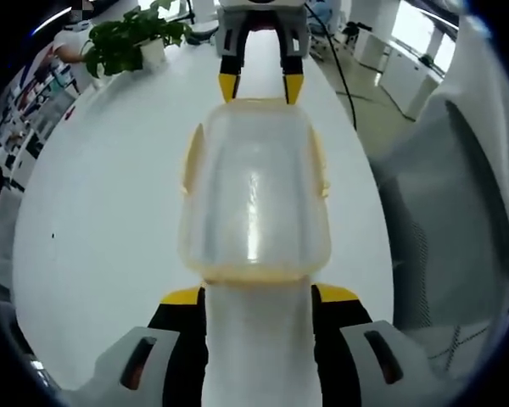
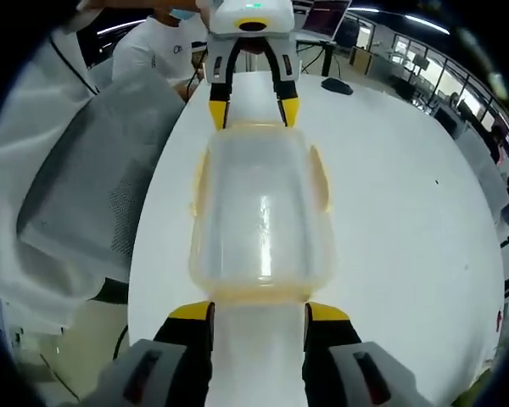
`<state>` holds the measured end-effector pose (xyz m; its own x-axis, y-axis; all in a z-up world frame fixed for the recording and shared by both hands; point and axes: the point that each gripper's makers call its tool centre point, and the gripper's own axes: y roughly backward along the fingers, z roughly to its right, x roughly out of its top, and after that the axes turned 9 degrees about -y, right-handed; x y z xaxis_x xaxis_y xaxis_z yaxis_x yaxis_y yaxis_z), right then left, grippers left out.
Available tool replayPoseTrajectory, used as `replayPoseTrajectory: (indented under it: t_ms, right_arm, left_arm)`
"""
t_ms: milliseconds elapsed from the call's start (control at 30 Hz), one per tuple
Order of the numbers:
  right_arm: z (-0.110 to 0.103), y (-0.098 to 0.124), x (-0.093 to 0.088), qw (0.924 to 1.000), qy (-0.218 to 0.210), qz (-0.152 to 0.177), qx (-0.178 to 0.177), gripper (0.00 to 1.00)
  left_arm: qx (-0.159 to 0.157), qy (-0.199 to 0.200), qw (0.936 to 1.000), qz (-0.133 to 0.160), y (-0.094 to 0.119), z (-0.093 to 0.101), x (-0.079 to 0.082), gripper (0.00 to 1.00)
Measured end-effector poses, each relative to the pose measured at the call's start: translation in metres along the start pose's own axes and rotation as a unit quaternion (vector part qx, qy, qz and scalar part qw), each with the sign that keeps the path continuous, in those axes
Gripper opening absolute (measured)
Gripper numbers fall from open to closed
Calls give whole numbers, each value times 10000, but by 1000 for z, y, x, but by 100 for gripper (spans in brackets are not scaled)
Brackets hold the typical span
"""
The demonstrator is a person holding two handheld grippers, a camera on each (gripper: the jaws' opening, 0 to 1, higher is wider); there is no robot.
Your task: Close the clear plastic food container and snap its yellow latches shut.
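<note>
- In the left gripper view we see the clear container point(image 1: 254, 191) lying on the white tabletop point(image 1: 102, 212), directly ahead of the left gripper point(image 1: 257, 295) and centred between its two yellow-tipped jaws.
- The container's lid is on, and its near short end sits just at the jaw tips; we cannot tell whether they touch it.
- The left gripper's jaws stand spread, about as wide as the container's near end, with nothing pinched between them.
- At the container's far end the right gripper point(image 1: 260, 87) faces us, its jaws spread as well and its yellow tips at the far edge.
- Yellow latches point(image 1: 191, 157) show along the container's long sides.
- In the right gripper view we see the same layout from the other end: the container point(image 2: 259, 203) lies straight ahead of the right gripper point(image 2: 259, 312), near end at the jaw tips.
- The right gripper's jaws are apart and grip nothing.
- The left gripper point(image 2: 253, 110) stands at the far end.
- A potted plant point(image 1: 131, 38) stands far off on the tabletop, and a person in white point(image 2: 157, 47) is beyond the tabletop's edge.
</note>
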<state>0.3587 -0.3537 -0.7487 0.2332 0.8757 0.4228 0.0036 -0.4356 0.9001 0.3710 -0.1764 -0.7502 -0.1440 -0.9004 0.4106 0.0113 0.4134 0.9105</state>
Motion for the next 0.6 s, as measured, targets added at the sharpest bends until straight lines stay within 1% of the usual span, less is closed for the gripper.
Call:
replayPoseTrajectory:
  t_ms: [67,133,267,300,433,600]
  right_arm:
    - [1,2,0,10000,-40,33,-15,41]
    - [1,4,3,9999,-116,116,-1,41]
    - [1,5,4,9997,-189,155,-18,40]
    - [2,5,5,9997,-198,161,-29,41]
    - [0,9,7,9994,-260,214,-7,40]
    - [-4,12,13,9990,-328,318,21,39]
  left_arm:
    - [28,29,10000,-17,2,-1,-2,48]
    - [67,105,9999,28,4,-2,-1,48]
    - [75,208,9997,78,8,-2,-1,46]
    - [67,289,9995,121,8,-2,0,46]
    - [99,374,9991,182,10,-3,1,46]
    - [162,455,9987,180,14,-4,0,44]
